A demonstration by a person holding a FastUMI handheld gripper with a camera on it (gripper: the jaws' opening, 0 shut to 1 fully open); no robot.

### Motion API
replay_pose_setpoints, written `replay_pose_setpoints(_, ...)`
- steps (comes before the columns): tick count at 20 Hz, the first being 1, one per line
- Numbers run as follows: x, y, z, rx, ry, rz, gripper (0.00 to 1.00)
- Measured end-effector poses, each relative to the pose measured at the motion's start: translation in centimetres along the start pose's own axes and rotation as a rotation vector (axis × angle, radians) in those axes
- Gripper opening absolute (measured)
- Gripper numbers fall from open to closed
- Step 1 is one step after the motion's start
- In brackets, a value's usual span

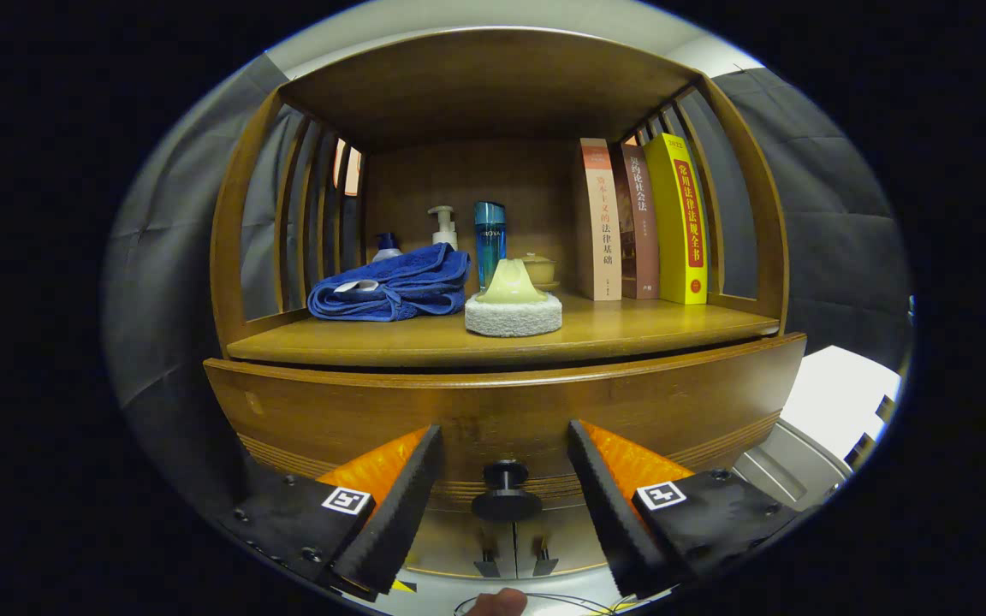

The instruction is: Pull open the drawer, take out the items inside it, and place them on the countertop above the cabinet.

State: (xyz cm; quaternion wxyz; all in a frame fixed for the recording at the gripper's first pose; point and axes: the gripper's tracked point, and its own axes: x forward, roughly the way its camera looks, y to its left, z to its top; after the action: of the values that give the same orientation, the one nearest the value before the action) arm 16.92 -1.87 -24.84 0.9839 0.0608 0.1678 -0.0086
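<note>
Gripper view: the drawer [501, 411] sits flush and closed, its knob [506, 492] between the spread tongs [506, 479], which touch nothing. On the counter [630, 329] above lie one blue towel [390, 287], one sponge [513, 310], three bottles, three books. This fits either an unopened drawer or one emptied and reclosed.

The tool [503, 488] has two long wedge-shaped fingers [399, 505] with ribbed inner faces. Each sits on a dark mounting plate [288, 522] studded with small screws and bearing a square black-and-white marker tag [347, 500]. A fingertip [500, 603] shows nearest, beside thin cables [561, 603].
</note>
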Motion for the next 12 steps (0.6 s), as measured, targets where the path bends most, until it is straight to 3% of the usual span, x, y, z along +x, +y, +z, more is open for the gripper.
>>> replay_pose_setpoints(9, 1.1, 0.0, 0.0, 0.035, -0.002, 0.013, 0.98)
replay_pose_setpoints(12, 0.6, 0.3, 2.0, 0.01, -0.031, 0.017, 0.98)
